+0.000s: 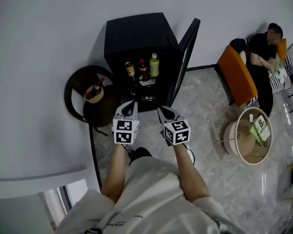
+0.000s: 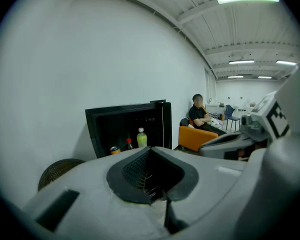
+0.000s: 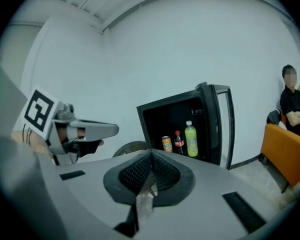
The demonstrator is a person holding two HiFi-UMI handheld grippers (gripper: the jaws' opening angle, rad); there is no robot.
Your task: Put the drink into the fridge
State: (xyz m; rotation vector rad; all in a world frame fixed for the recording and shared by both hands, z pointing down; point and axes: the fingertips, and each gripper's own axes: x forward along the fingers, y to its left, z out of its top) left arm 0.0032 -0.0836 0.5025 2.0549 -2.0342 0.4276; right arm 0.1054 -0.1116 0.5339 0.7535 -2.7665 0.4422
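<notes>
Drinks stand in a row on the shelf of the black mini fridge [image 1: 136,30], whose door [image 1: 188,57] hangs open to the right: an orange can [image 1: 130,69], a dark cola bottle with a red cap [image 1: 142,68] and a green bottle with a white cap [image 1: 154,65]. One more red-capped bottle [image 1: 98,85] leans in a small tan basket [image 1: 91,98] on the dark round wicker table [image 1: 75,89] just left of the fridge.

Near the fridge front, the left gripper [image 1: 131,104] and the right gripper [image 1: 161,109] hover side by side, apart from everything. Each has its jaws pressed together with nothing between them.

At far right a seated person [image 1: 261,52] rests on an orange chair [image 1: 237,74], with a pale round low table [image 1: 229,135] nearby on the grey floor.
</notes>
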